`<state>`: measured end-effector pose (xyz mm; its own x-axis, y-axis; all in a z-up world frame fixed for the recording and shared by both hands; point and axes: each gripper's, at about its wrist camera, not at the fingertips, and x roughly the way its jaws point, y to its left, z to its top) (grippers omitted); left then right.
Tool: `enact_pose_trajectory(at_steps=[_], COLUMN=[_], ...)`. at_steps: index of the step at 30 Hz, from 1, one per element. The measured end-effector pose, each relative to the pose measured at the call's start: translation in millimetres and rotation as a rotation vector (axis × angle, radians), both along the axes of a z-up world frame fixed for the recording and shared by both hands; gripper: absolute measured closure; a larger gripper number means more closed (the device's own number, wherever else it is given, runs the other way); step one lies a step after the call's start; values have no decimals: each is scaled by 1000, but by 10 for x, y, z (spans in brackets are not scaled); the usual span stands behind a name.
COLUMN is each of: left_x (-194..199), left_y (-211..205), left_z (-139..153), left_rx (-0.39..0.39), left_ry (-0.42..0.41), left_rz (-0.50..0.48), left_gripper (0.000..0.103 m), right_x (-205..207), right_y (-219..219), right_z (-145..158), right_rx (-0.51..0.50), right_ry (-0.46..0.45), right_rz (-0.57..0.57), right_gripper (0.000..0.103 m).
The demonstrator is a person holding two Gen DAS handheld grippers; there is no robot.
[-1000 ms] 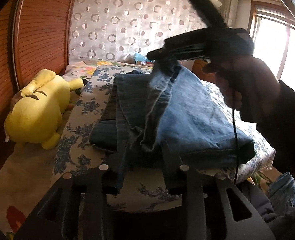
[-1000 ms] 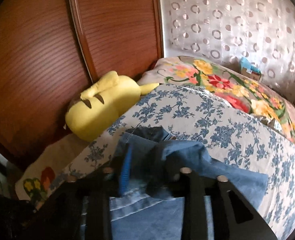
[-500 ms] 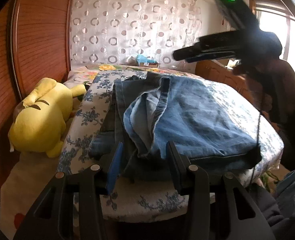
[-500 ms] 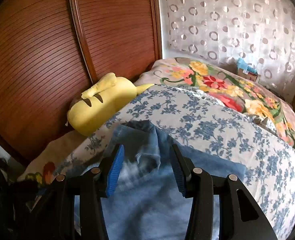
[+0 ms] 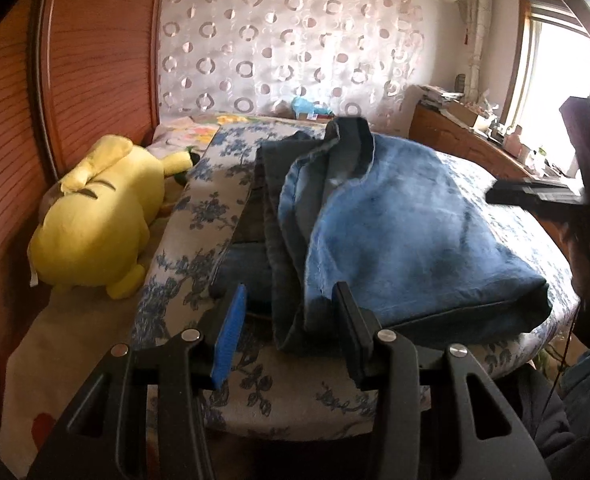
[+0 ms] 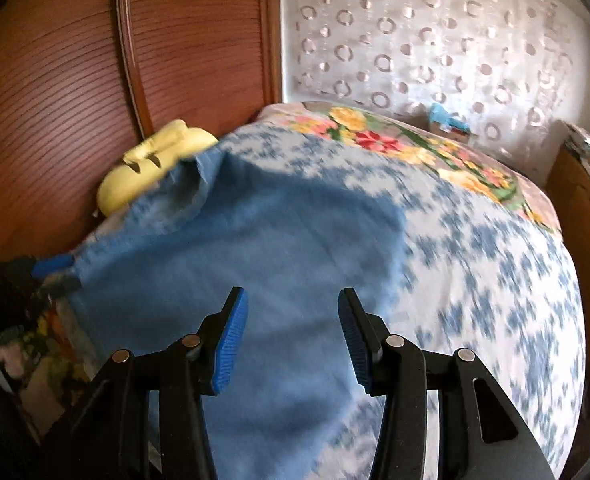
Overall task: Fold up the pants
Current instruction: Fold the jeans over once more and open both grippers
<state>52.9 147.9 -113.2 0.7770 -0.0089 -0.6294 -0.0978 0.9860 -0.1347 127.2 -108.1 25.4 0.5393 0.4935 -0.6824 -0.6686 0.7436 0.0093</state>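
Pants [image 5: 407, 236], blue denim, lie folded in a thick stack on the bed's blue-flowered quilt [image 5: 199, 248] in the left wrist view, a dark waistband edge curled up at the far end. The left gripper [image 5: 289, 320] hovers at the stack's near edge with its jaws apart and nothing clamped; a loose fold of denim hangs in line with the gap, and I cannot tell whether it touches the pads. A yellow plush toy [image 5: 95, 220] lies to the left beside the wooden headboard [image 5: 95, 60]. At far right the right gripper [image 5: 535, 194] pokes in, side-on.

From the right wrist, the picture is blurred. The pants [image 6: 255, 248] spread across the near left of the quilt [image 6: 495, 264]. The right gripper [image 6: 293, 332] hangs above the denim, jaws parted, gripping nothing. The plush toy [image 6: 151, 160] peeks out behind the pants, far left.
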Motion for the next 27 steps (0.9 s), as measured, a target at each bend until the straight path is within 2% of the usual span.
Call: enact_pose_trajectory(at_steps=[4,8,18,24,27], left_x=[0,-37,-125,-140,-98], left_y=[9,-36,-177,-368,-434], left_z=[-83,-41,227,383,371], left_rx=[-20,-1,51,76,67], left_ry=[23,11,-52,-86,-74], left_rz=[14,23,28,-9,-34], left_gripper=[58,58,57,56,56], right_x=[-129,-211,-395,-529,-554], right_y=[-203,-298,-434,-507,-515], right_z=[-179,-285,-311,-360,-402], right_rx=[2,32,105,126,112], right_ry=[12,40,47,57,57], right_rz=[-46,-61,-70,-84,-97], right_gripper=[54,54,54,54,54])
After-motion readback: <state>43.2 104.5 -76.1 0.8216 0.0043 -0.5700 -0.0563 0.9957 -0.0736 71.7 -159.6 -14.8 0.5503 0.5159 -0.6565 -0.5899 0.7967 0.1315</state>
